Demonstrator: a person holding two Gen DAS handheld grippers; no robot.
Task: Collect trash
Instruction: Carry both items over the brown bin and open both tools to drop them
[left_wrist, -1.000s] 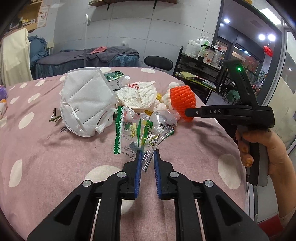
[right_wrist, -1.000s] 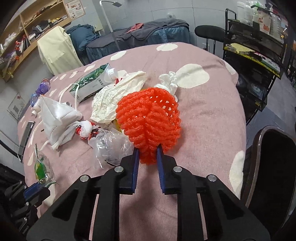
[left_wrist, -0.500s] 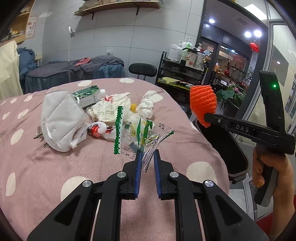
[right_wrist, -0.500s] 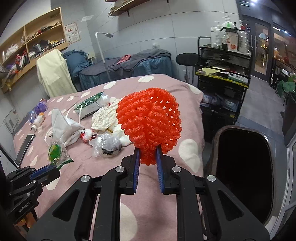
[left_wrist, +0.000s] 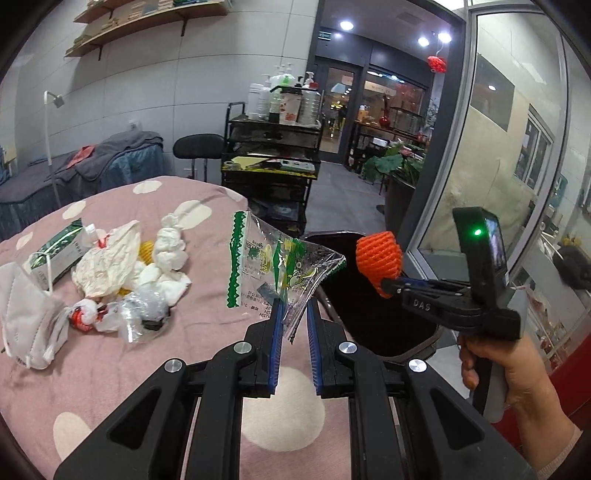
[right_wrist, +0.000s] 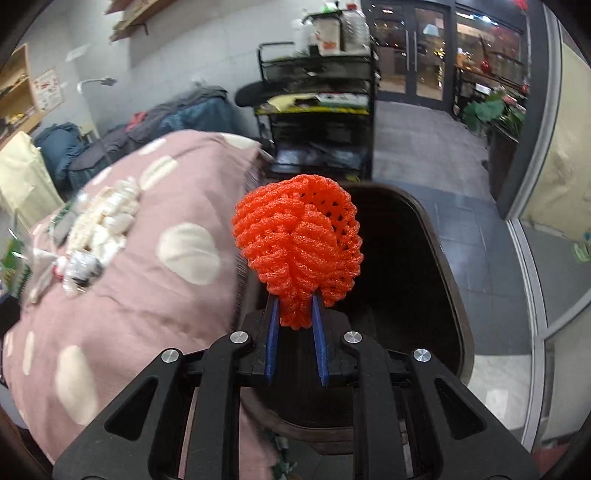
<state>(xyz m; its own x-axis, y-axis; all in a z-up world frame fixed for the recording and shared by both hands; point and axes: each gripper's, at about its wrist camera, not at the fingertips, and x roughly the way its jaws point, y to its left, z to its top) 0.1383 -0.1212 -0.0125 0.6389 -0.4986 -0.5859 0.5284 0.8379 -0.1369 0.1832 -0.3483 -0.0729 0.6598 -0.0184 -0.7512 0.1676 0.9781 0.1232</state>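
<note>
My left gripper (left_wrist: 294, 314) is shut on a clear plastic wrapper (left_wrist: 273, 266) with green print and holds it up over the table's right edge. My right gripper (right_wrist: 294, 306) is shut on an orange foam fruit net (right_wrist: 297, 236) and holds it over the dark bin (right_wrist: 448, 258). In the left wrist view the right gripper (left_wrist: 388, 286) with the net (left_wrist: 378, 254) hangs above the bin (left_wrist: 406, 343). More trash lies on the pink dotted tablecloth (left_wrist: 92, 373): a white face mask (left_wrist: 29, 314), crumpled paper (left_wrist: 107, 258), white tissue (left_wrist: 168, 243), a green carton (left_wrist: 55, 254) and a clear bag (left_wrist: 144, 310).
A black shelf cart (left_wrist: 273, 166) with bottles stands behind the table, next to a black stool (left_wrist: 197, 146). A glass wall (left_wrist: 517, 166) runs along the right. A bed with dark covers (left_wrist: 92, 162) is at the back left.
Both grippers have swung right, away from the trash pile. The orange net has moved from above the table to above the bin. The wrapper is lifted toward the table's right edge.
</note>
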